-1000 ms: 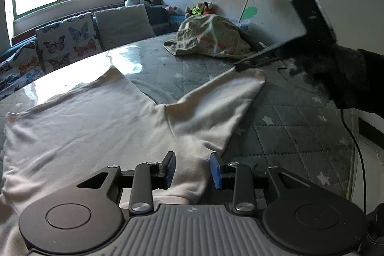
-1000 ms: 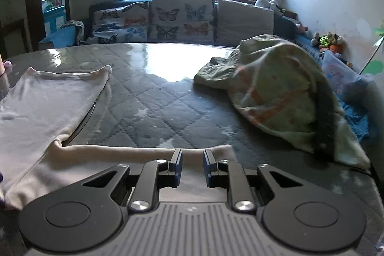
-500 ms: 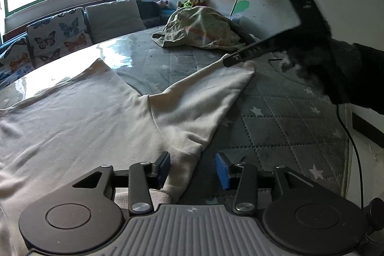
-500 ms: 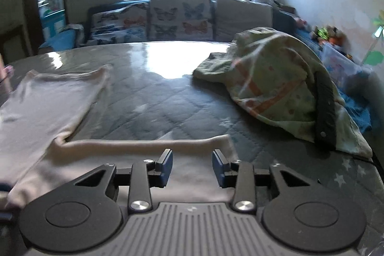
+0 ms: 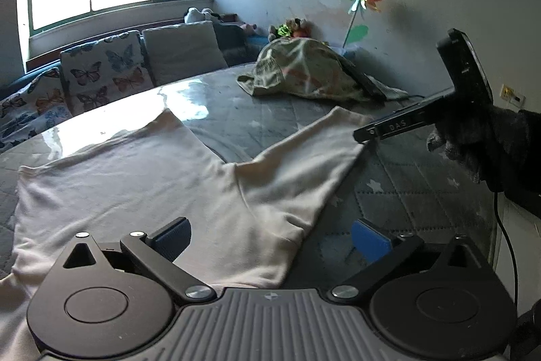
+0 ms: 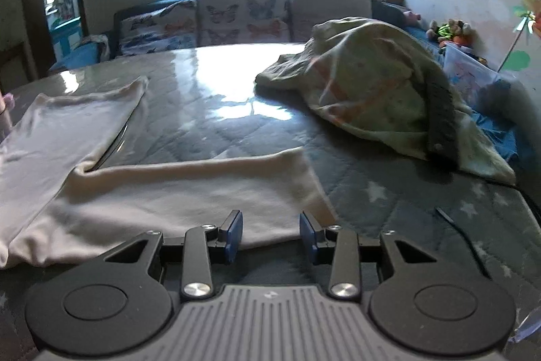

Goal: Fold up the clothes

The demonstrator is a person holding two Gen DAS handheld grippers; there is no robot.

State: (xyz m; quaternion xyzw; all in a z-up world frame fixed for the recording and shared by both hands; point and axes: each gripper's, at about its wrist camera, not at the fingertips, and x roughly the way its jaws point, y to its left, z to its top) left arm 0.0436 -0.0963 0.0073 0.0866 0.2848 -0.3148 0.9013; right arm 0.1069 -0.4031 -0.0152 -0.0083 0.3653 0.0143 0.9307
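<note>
Only left cam shows gloved hand (image 5: 473, 137), right cam prob. hem of cream pants (image 6: 189, 192)

Raised letters "DAS" on black plastic finger of right gripper (image 5: 363, 135), seen in left wrist view; further letters unreadable.

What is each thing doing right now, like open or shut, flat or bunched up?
Left gripper: open, holding nothing.
Right gripper: open, holding nothing.
Cream garment: spread flat, unfolded.
Printed cloth: bunched in a heap.
Table: under a shiny quilted cover.
</note>
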